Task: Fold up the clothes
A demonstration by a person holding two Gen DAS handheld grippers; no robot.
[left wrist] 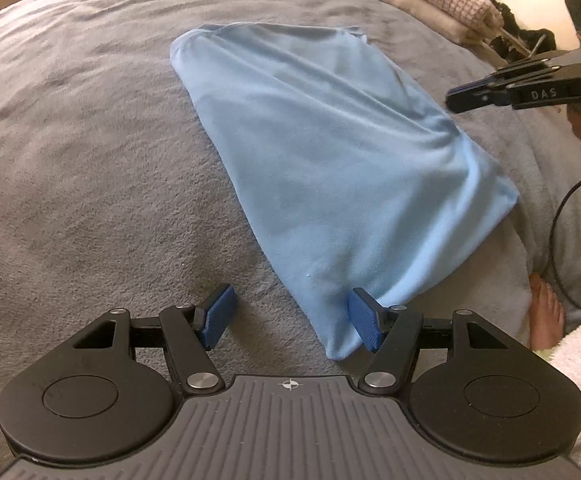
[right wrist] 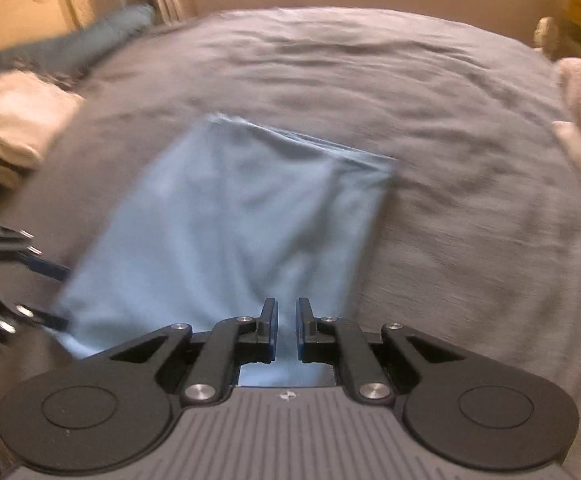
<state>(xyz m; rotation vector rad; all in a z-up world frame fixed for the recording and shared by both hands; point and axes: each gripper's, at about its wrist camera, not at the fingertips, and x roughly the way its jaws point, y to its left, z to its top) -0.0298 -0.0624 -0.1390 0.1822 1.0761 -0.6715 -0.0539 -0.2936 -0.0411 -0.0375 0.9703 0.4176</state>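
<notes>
Light-blue garment (left wrist: 330,168) lies flat on the grey bed (left wrist: 70,160) as a long folded panel, its near corner just beside the right-hand finger of the left gripper (left wrist: 292,318), whose fingers stand wide apart and hold nothing. Its long axis runs away from that corner toward the far end of the bed. The right gripper (right wrist: 286,330) hovers over the garment's near edge, fingers nearly together with a narrow gap, gripping no cloth as far as the blurred view shows.
</notes>
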